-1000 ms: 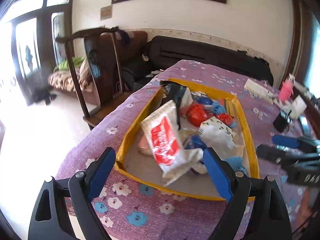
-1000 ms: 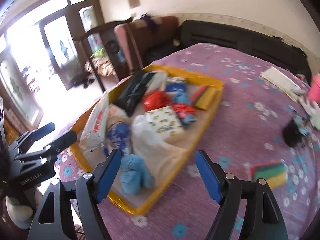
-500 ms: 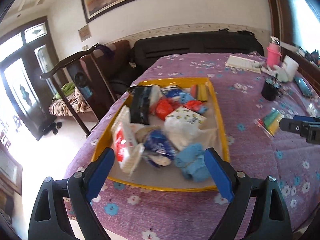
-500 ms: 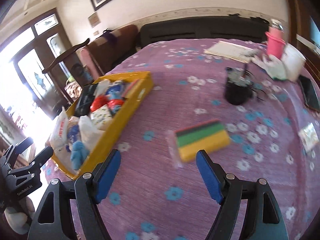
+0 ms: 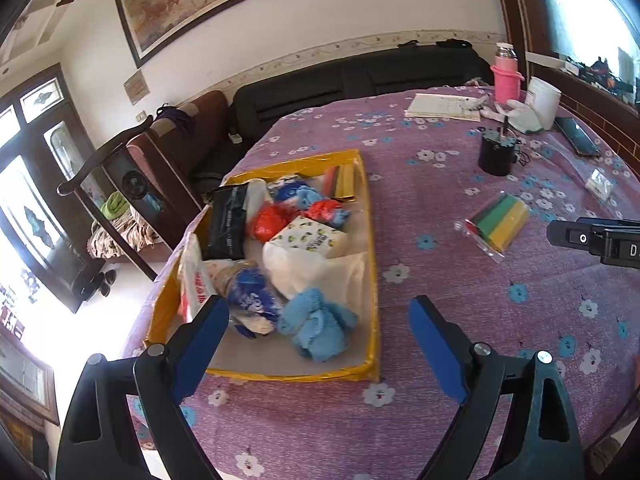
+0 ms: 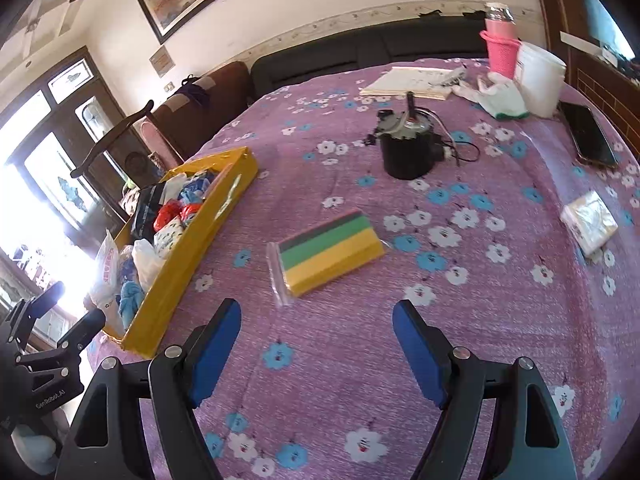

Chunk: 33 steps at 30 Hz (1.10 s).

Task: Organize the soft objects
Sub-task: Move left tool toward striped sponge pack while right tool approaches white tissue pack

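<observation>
A yellow tray (image 5: 372,248) on the purple flowered tablecloth holds several soft things: a blue fluffy cloth (image 5: 316,324), white plastic bags, red bags and a black pouch (image 5: 226,222). The tray also shows in the right wrist view (image 6: 188,256). A pack of green, yellow and black sponges (image 6: 330,250) lies on the cloth right of the tray, also in the left wrist view (image 5: 498,220). My left gripper (image 5: 316,336) is open and empty over the tray's near end. My right gripper (image 6: 316,344) is open and empty, just short of the sponge pack.
A black cup with wires (image 6: 408,148), a phone (image 6: 592,136), a small foil packet (image 6: 590,224), a notebook (image 6: 416,80), a pink bottle (image 6: 500,48) and a white tub (image 6: 538,80) stand on the far and right side. A wooden chair (image 5: 120,184) is left of the table.
Both grippers have swung right. The right one left the tray and now faces the sponge pack. The left one now views the tray from its near end. Both stay open.
</observation>
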Available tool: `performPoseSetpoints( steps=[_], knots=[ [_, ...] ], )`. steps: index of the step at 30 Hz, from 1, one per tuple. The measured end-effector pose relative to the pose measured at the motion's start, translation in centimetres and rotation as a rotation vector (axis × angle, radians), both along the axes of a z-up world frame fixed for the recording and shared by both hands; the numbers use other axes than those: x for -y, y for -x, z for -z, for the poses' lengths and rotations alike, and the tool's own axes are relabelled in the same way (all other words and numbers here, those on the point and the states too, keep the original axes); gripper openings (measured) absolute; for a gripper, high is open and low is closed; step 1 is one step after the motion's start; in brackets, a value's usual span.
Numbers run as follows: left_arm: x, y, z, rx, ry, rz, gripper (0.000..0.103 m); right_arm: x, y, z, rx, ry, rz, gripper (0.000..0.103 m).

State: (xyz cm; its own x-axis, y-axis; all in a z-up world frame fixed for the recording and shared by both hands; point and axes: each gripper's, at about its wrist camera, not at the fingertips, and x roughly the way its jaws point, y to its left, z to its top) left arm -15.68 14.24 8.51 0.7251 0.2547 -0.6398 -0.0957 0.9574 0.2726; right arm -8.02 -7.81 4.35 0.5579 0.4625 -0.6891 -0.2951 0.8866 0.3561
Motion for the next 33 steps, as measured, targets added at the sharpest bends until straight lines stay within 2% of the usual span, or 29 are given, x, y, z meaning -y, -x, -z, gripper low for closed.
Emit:
performPoseSetpoints(
  steps=[22, 27, 30, 33],
  knots=[
    [4.0, -1.3, 1.8, -0.066, -0.016, 0.092, 0.091, 4.7, 0.5, 2.5, -0.055, -0.044, 0.069, 0.082],
    [4.3, -1.8, 1.8, -0.081, 0.020, 0.120, 0.091, 9.2, 1.8, 0.7, 0.002, -0.096, 0.171, 0.082],
    [4.4, -2.3, 1.7, -0.092, 0.059, 0.146, 0.091, 13.8, 2.5, -0.8, 0.054, -0.098, 0.296, 0.082],
    [4.9, -3.1, 1.8, -0.109, 0.113, 0.173, 0.091, 18.8, 2.4, -1.2, 0.047, -0.084, 0.424, 0.084]
  ],
)
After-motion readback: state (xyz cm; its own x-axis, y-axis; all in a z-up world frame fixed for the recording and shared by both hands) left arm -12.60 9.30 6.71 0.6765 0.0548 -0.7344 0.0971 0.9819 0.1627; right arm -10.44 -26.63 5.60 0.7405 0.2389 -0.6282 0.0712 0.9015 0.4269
